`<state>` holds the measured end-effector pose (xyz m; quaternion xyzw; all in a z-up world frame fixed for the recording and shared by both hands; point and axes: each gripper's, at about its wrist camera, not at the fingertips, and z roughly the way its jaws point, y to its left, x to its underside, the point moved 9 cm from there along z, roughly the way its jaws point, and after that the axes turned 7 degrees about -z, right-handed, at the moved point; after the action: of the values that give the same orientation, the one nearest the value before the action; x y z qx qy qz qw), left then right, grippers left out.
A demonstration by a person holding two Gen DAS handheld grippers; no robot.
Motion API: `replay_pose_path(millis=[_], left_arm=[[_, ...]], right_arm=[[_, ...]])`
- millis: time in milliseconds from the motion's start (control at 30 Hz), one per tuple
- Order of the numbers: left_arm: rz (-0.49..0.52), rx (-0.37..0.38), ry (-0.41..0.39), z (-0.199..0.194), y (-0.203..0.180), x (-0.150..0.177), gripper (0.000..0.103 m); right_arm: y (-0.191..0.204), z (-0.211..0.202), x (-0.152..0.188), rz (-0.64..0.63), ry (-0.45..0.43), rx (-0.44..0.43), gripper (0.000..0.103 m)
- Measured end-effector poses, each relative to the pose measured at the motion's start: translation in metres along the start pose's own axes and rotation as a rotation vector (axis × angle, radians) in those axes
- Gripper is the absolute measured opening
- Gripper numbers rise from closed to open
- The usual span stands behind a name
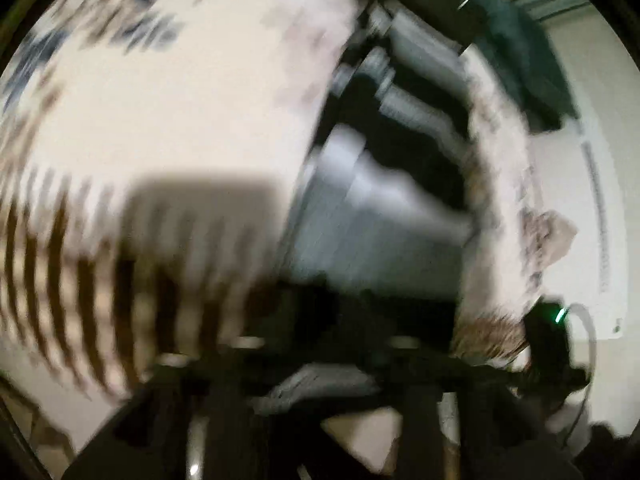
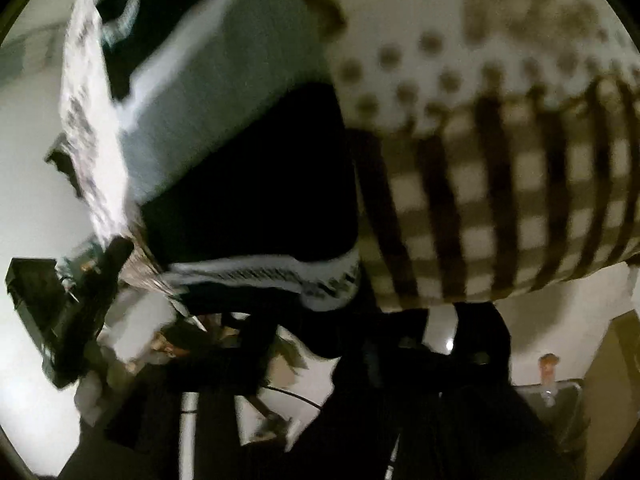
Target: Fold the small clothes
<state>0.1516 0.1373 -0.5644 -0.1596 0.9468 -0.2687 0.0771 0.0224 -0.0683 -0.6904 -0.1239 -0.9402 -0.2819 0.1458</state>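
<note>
Left wrist view: everything is smeared by motion. A small cream garment (image 1: pixel 168 128) with brown stripes along its lower part and blurred blue-brown print near its top fills the frame left of a grey and black block of furniture (image 1: pixel 384 208). A second strip of printed cloth (image 1: pixel 504 184) hangs just right of that furniture, and beyond it stands a white wall (image 1: pixel 592 128). The left tool (image 1: pixel 324 364) shows only as dark shapes below the garment; whether it is wide, narrow or gripping cloth cannot be told.

Right wrist view: the same garment (image 2: pixel 500 168) hangs close to the lens, brown dots above a brown checked band, right of the dark furniture (image 2: pixel 248 184). The right tool (image 2: pixel 416 352) sits just under the checked hem and may be pinching it, but the blur hides the tips, so its state cannot be told.

The garment seems lifted for spreading. To do this well, both corners should be kept level and taut, then lowered flat before any crease.

No brand, label or writing is readable.
</note>
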Motion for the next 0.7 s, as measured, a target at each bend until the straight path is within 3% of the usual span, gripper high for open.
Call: replay_pose_path(millis=[33,133,300,333,367,567,700], left_arm=[[-0.004,0.017,-0.024,0.001,-0.007,-0.015,0.066],[0.011,0.084,-0.071,0.025,-0.034,-0.082,0.066],[0.062,0.075,-0.075,0.083,-0.048,-0.152,0.062],[0.082,0.084,-0.071,0.092,-0.053,-0.158,0.024],[0.105,0.086,-0.061,0.098,-0.056,-0.163,0.002],[0.097,0.080,-0.119,0.070,-0.030,-0.163,0.004],[0.072,0.097,-0.091,0.072,-0.021,-0.162,0.004]], right_arm=[[0.000,-0.014,-0.009,0.008,-0.039,-0.007,0.055],[0.000,-0.032,-0.032,0.040,-0.097,-0.033,0.055],[-0.002,-0.043,-0.082,0.104,-0.200,-0.033,0.055],[-0.002,-0.044,-0.093,0.119,-0.218,-0.037,0.055],[-0.002,-0.044,-0.101,0.134,-0.230,-0.047,0.055],[0.001,-0.036,-0.120,0.178,-0.255,-0.066,0.055],[-0.001,-0.028,-0.115,0.177,-0.225,-0.066,0.055]])
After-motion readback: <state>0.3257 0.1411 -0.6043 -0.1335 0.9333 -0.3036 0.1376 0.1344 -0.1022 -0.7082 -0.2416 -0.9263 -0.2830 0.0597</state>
